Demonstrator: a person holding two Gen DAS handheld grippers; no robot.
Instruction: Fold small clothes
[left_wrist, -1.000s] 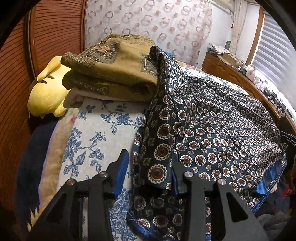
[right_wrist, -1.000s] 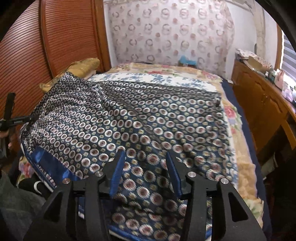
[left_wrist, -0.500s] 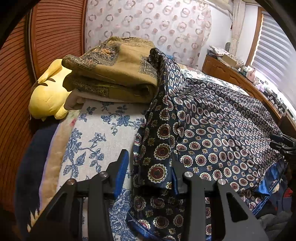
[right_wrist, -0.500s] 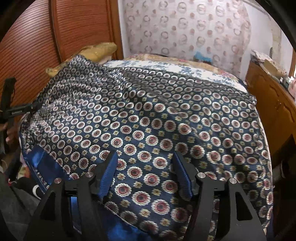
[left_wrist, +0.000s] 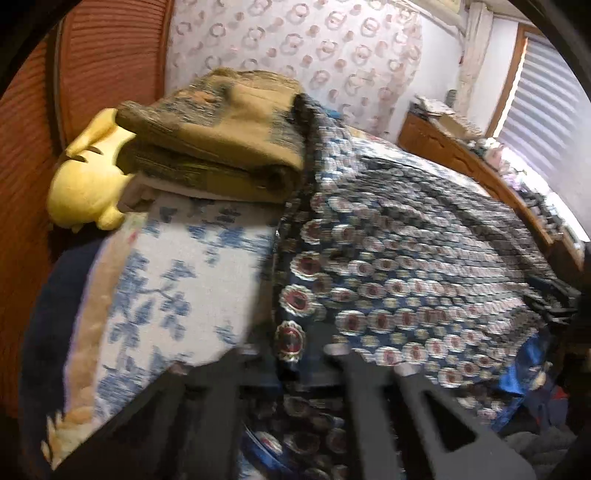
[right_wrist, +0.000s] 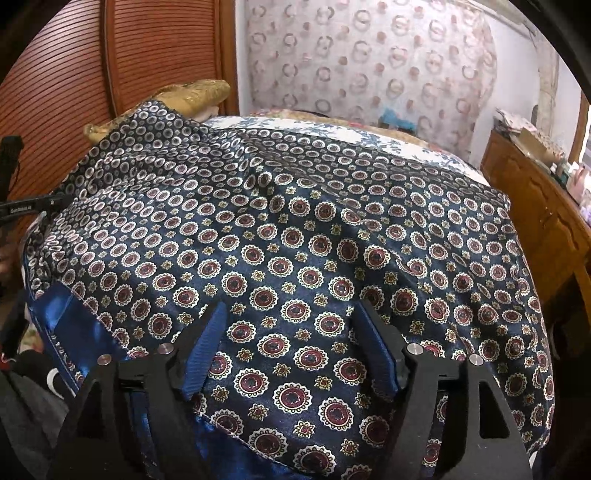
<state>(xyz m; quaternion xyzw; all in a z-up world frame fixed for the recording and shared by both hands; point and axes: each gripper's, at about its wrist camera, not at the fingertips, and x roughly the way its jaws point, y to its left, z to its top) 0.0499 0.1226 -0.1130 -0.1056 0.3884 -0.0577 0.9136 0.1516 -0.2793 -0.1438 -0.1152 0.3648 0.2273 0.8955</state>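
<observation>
A dark blue satin garment (left_wrist: 406, 277) with red and white medallions lies spread over the bed, its bright blue lining (right_wrist: 74, 325) showing at the near hem. My left gripper (left_wrist: 295, 354) is shut on the garment's left edge, and this view is blurred. In the right wrist view the garment (right_wrist: 295, 240) fills the middle. My right gripper (right_wrist: 291, 332) hovers low over the near hem with its jaws opening; the cloth lies between the blue pads (right_wrist: 203, 347), which do not press on it. The left gripper (right_wrist: 22, 206) shows at the far left edge.
A folded ochre blanket (left_wrist: 229, 140) and a yellow plush toy (left_wrist: 85, 184) sit at the head of the bed on a blue-flowered sheet (left_wrist: 177, 288). A wooden dresser (right_wrist: 535, 206) runs along the right side. A slatted wooden door (right_wrist: 74, 74) stands on the left.
The left jaws have closed on the garment's edge. The right gripper has come closer and lower over the garment, and its jaws have spread wider.
</observation>
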